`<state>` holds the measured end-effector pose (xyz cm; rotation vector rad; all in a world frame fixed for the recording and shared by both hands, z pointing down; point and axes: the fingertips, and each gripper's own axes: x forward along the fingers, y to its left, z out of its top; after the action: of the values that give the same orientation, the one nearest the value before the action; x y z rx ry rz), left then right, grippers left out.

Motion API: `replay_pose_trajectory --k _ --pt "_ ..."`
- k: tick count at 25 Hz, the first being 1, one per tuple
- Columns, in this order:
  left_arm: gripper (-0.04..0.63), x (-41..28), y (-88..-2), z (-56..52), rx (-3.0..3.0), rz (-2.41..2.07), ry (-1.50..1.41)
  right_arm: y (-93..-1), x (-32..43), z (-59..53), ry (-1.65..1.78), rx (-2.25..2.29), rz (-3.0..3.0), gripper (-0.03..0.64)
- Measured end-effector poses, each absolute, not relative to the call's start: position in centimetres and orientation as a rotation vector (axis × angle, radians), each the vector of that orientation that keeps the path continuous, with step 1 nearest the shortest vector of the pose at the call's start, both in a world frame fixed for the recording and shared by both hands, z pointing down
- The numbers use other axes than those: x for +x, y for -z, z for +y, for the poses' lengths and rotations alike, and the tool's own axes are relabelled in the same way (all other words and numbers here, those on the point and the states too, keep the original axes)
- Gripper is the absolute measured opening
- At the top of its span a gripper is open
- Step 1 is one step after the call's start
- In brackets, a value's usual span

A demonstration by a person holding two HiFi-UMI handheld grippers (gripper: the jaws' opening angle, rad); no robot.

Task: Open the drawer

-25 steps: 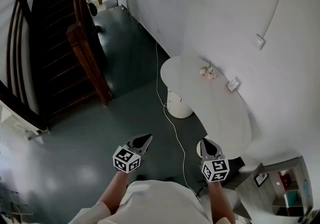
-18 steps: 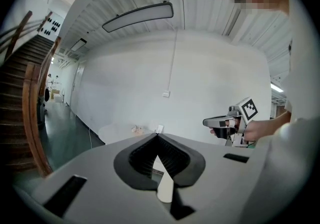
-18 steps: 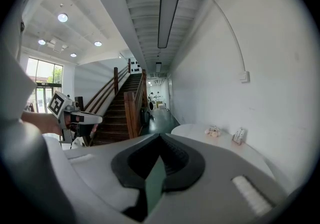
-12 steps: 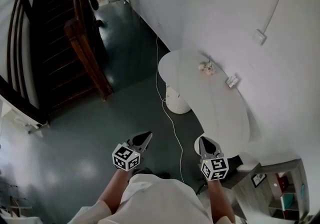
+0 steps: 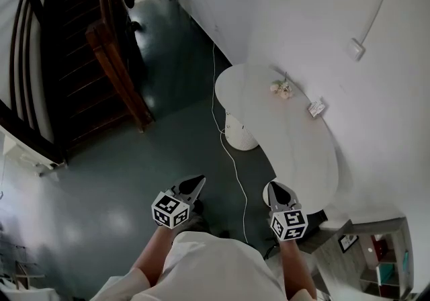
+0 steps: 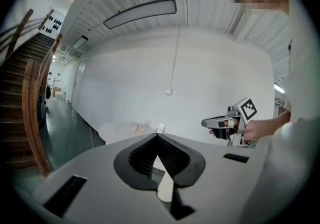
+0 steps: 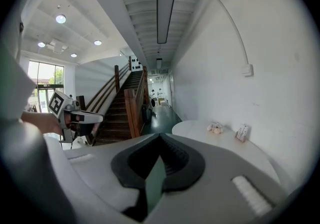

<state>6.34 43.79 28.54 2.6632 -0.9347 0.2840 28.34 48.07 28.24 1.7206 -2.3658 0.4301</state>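
Left gripper and right gripper, jaws together and empty; the shelf cabinet, likeliest to hold the drawer, lies nearer the right.

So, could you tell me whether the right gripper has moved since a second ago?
No, not visibly: in the head view the right gripper lies beside the near end of the white table, just as before.

A white oval table (beside the wall) bears a small pale trinket and a card.
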Motion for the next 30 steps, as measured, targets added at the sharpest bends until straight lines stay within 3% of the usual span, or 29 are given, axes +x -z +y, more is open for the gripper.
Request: replay_pose_trajectory --k 30 --pt "0.002 0.7 -31.7 21.0 2.691 -0.677 -0.316 -30.7 20.7 28.8 -0.5 1.818 -2.172 0.011"
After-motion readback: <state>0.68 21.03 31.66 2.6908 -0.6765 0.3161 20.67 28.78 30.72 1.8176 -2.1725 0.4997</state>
